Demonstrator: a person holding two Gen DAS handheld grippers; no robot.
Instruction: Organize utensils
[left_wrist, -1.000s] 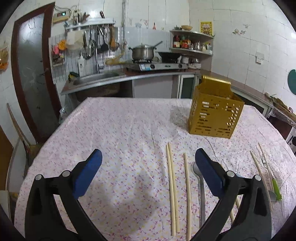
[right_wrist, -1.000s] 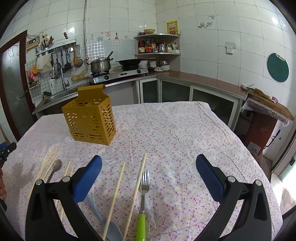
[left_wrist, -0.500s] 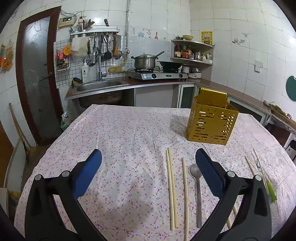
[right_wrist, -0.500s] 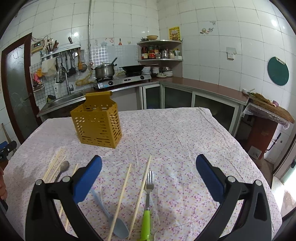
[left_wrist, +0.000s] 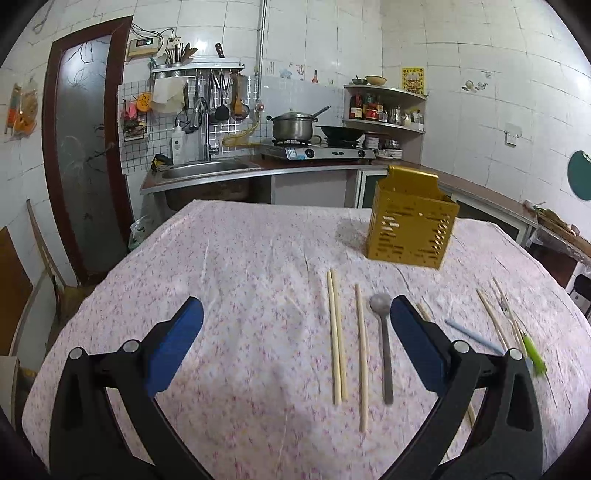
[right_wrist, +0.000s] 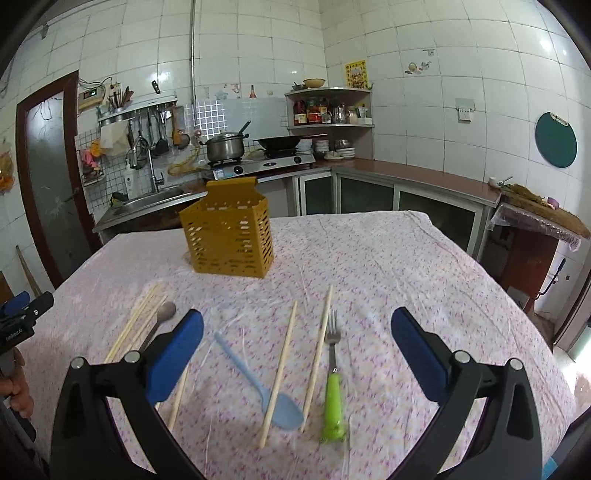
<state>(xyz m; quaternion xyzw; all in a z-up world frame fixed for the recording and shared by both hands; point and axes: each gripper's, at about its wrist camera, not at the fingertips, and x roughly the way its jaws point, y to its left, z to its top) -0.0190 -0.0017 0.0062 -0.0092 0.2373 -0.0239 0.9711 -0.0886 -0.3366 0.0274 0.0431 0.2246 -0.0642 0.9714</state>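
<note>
A yellow perforated utensil holder (left_wrist: 410, 229) (right_wrist: 229, 232) stands upright on the floral tablecloth. Several wooden chopsticks (left_wrist: 338, 336) (right_wrist: 282, 369) lie flat in front of it. A metal spoon (left_wrist: 384, 343) (right_wrist: 160, 319), a blue plastic spoon (right_wrist: 258, 380) (left_wrist: 472, 334) and a green-handled fork (right_wrist: 332, 373) (left_wrist: 521, 332) lie among them. My left gripper (left_wrist: 295, 343) is open and empty above the table, left of the metal spoon. My right gripper (right_wrist: 295, 343) is open and empty above the blue spoon, chopsticks and fork.
The table (left_wrist: 240, 277) fills the foreground, its edges falling away left and right. Behind it run a counter with a sink (left_wrist: 207, 170), a stove with a pot (left_wrist: 295, 125) and a corner shelf (right_wrist: 328, 107). A door (left_wrist: 81, 147) stands at left.
Both grippers have drawn back and tilted up a little, so the holder and utensils sit lower and farther in view. Both stay open and empty.
</note>
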